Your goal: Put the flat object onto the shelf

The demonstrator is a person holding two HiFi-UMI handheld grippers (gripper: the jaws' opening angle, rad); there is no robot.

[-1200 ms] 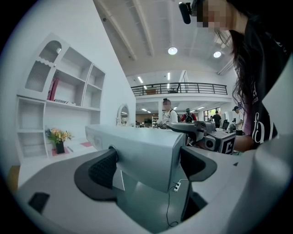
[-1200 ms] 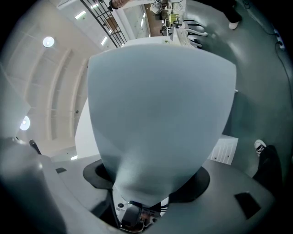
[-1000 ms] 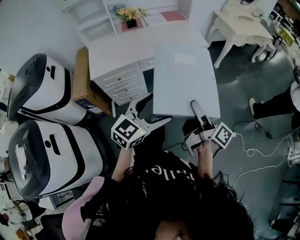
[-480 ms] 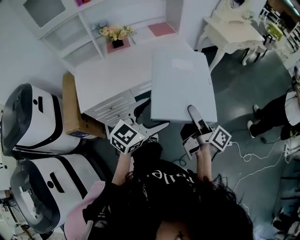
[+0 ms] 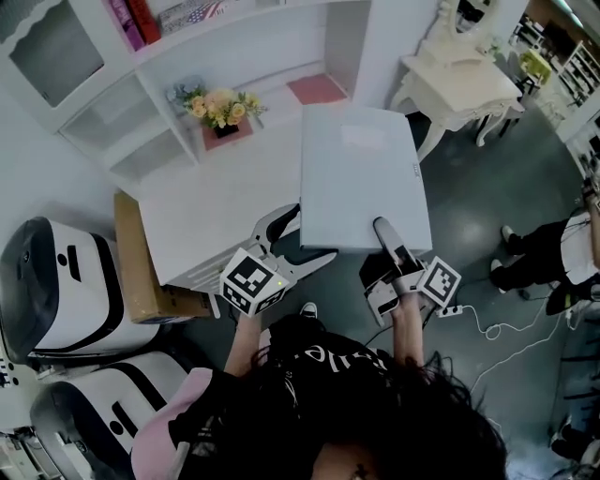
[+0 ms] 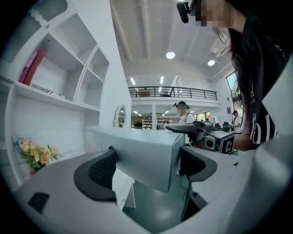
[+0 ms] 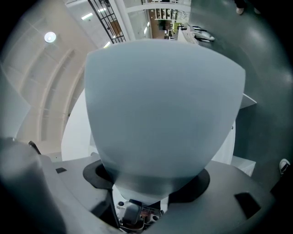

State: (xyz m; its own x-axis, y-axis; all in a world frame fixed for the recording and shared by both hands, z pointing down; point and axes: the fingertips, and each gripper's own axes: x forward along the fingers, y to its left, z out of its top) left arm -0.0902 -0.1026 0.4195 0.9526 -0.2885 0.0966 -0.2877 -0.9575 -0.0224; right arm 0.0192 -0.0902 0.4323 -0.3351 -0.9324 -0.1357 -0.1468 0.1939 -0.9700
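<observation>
The right tool [image 5: 388, 246] [image 7: 151, 183] is clenched on the near edge of the flat object [image 5: 361, 178] [image 7: 165, 100]. One jaw lies along the top face in the head view. In the right gripper view the pale grey slab fills the space between the dark pads.

The left tool [image 5: 300, 238] [image 6: 146, 165] straddles the near left corner of the same flat object [image 6: 146, 153]. One pad sits against the left side and the other against the near edge, so this tool also grips it (the contact on the right pad is less plain). Each tool's marker cube sits just behind its jaws, toward the person.

Between the two tools the flat object is carried level in the air. Its far part hangs over the right end of the white table [image 5: 206, 211] and its near part over the dark floor.

At the back of the table, well apart from the flat object, stand a small bunch of flowers [image 5: 217, 106] and a pink mat [image 5: 315, 89]. Behind them rises the white shelf [image 5: 112, 131], with books [image 5: 131, 17] on an upper level.

A cardboard box [image 5: 131, 267] leans beside the table on the left. Two white-and-black machines [image 5: 52, 281] stand further left. A second white table [image 5: 459, 73] stands at the upper right, and another person [image 5: 548, 262] is at the right edge.
</observation>
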